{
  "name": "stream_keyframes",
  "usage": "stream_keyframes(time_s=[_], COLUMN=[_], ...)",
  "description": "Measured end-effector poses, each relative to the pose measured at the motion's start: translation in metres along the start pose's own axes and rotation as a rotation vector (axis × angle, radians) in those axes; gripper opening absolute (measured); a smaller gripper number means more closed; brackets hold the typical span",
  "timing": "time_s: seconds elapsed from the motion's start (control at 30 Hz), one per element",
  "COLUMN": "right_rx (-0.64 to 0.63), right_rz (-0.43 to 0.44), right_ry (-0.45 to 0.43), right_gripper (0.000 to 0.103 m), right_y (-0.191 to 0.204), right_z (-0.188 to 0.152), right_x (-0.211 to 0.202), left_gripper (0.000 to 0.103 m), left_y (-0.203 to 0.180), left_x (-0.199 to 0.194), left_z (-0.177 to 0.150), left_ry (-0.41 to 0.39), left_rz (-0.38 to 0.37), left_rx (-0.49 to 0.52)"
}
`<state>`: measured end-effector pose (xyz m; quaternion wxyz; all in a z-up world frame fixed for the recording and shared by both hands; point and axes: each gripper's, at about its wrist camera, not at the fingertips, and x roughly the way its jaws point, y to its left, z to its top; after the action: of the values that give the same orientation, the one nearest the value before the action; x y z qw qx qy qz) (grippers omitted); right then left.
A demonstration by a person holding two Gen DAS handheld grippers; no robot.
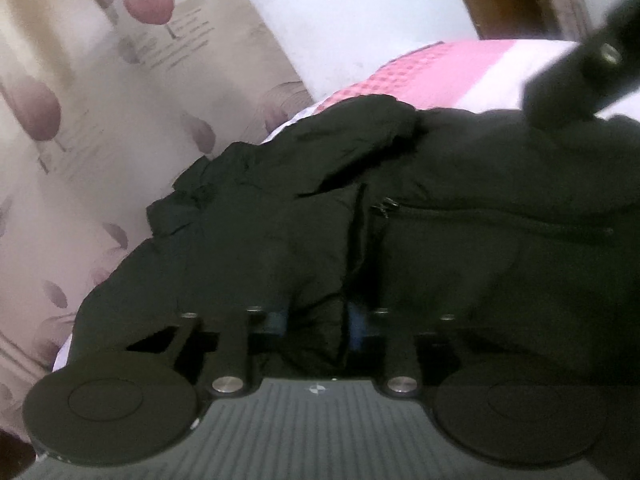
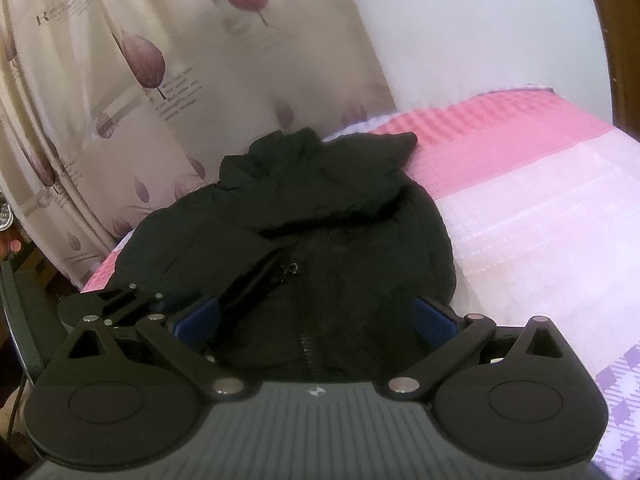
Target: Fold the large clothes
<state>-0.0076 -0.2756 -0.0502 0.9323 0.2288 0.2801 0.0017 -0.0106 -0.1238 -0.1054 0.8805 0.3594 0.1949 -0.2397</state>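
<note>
Black jacket lies bunched on the bed, hood toward the curtain. Judge it soft, puffy, slippery: grip hem or side seams. Your left claw is pinched narrow on a fabric fold; your right claw gapes wide over the zipper. Sleeves are hidden; motion blur obscures detail.

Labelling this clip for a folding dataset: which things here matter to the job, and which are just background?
Belongs to the job:
- black jacket
- left gripper, pinching a jacket fold
- right gripper, open over the jacket

Just around:
- pink bedspread
- leaf-print curtain
- white wall
</note>
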Motion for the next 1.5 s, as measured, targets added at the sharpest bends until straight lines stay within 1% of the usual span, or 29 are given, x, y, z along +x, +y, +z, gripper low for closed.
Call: stream_keyframes(time_s=[0.03, 0.1, 0.17, 0.23, 0.37, 0.4, 0.47, 0.5, 0.57, 0.67, 0.8, 0.87, 1.0, 1.03, 1.13, 1.17, 1.2, 1.23, 1.27, 1.3, 1.33, 1.37, 1.47, 1.5], right_rx=[0.003, 0.004, 0.007, 0.009, 0.004, 0.002, -0.002, -0.003, -0.007, -0.025, -0.055, -0.073, -0.144, -0.171, -0.278, -0.313, -0.350, -0.388, -0.427, -0.469, -0.507, -0.544, -0.635, -0.673], right_rz=[-0.002, -0.005, -0.008, -0.007, -0.002, 0.001, 0.006, 0.007, 0.009, 0.013, 0.014, 0.014, 0.022, 0.028, 0.046, 0.050, 0.060, 0.074, 0.085, 0.091, 0.092, 0.098, 0.094, 0.086], right_ry=[0.000, 0.002, 0.002, 0.002, 0.002, 0.003, 0.010, 0.013, 0.021, 0.027, 0.033, 0.039, 0.054, 0.057, 0.057, 0.057, 0.051, 0.042, 0.032, 0.023, 0.015, 0.004, -0.024, -0.022], right_gripper=[0.103, 0.103, 0.103, 0.103, 0.103, 0.103, 0.103, 0.103, 0.103, 0.103, 0.103, 0.103, 0.103, 0.103, 0.103, 0.103, 0.103, 0.103, 0.103, 0.103, 0.103, 0.103, 0.103, 0.103], right_y=[0.000, -0.002, -0.004, -0.004, -0.002, -0.001, 0.001, 0.002, 0.005, 0.011, 0.021, 0.026, 0.047, 0.054, 0.080, 0.088, 0.097, 0.107, 0.116, 0.126, 0.136, 0.147, 0.173, 0.182], right_z=[0.000, 0.000, 0.000, 0.001, 0.000, 0.000, 0.000, -0.001, -0.001, -0.002, -0.001, 0.000, 0.005, 0.007, 0.012, 0.014, 0.016, 0.019, 0.021, 0.023, 0.026, 0.029, 0.032, 0.030], right_x=[0.000, -0.001, -0.001, -0.002, -0.001, -0.001, 0.001, 0.002, 0.003, 0.004, 0.005, 0.007, 0.015, 0.018, 0.028, 0.034, 0.039, 0.047, 0.055, 0.066, 0.078, 0.093, 0.136, 0.153], left_gripper=[0.019, 0.016, 0.015, 0.013, 0.012, 0.011, 0.011, 0.010, 0.010, 0.009, 0.008, 0.008, 0.008, 0.008, 0.009, 0.009, 0.017, 0.029, 0.036, 0.050, 0.062, 0.067, 0.084, 0.096], left_y=[0.004, 0.022, 0.047, 0.082, 0.169, 0.195, 0.236, 0.258, 0.298, 0.353, 0.390, 0.403, 0.430, 0.433, 0.437, 0.437, 0.436, 0.432, 0.425, 0.417, 0.412, 0.405, 0.384, 0.377], left_x=[-0.003, -0.014, -0.028, -0.047, -0.077, -0.085, -0.097, -0.102, -0.108, -0.111, -0.121, -0.123, -0.114, -0.111, -0.102, -0.102, -0.104, -0.106, -0.108, -0.109, -0.110, -0.114, -0.108, -0.106], left_z=[0.002, 0.006, 0.013, 0.017, 0.013, 0.008, -0.002, -0.010, -0.025, -0.055, -0.101, -0.131, -0.192, -0.203, -0.232, -0.238, -0.240, -0.241, -0.236, -0.231, -0.227, -0.218, -0.191, -0.181], left_ry=[-0.006, -0.032, -0.065, -0.099, -0.106, -0.102, -0.091, -0.078, -0.037, 0.041, 0.139, 0.201, 0.311, 0.335, 0.378, 0.377, 0.365, 0.351, 0.342, 0.327, 0.294, 0.251, 0.173, 0.146], left_rz=[0.011, 0.036, 0.101, 0.172, 0.336, 0.392, 0.508, 0.580, 0.684, 0.785, 0.919, 0.971, 1.031, 1.047, 1.098, 1.097, 1.084, 1.076, 1.073, 1.068, 1.049, 1.025, 0.956, 0.919], left_rx=[-0.030, -0.122, -0.205, -0.301, -0.493, -0.540, -0.591, -0.606, -0.646, -0.750, -0.816, -0.841, -0.918, -0.930, -0.924, -0.937, -0.955, -0.962, -0.961, -0.963, -0.972, -0.975, -0.950, -0.951])
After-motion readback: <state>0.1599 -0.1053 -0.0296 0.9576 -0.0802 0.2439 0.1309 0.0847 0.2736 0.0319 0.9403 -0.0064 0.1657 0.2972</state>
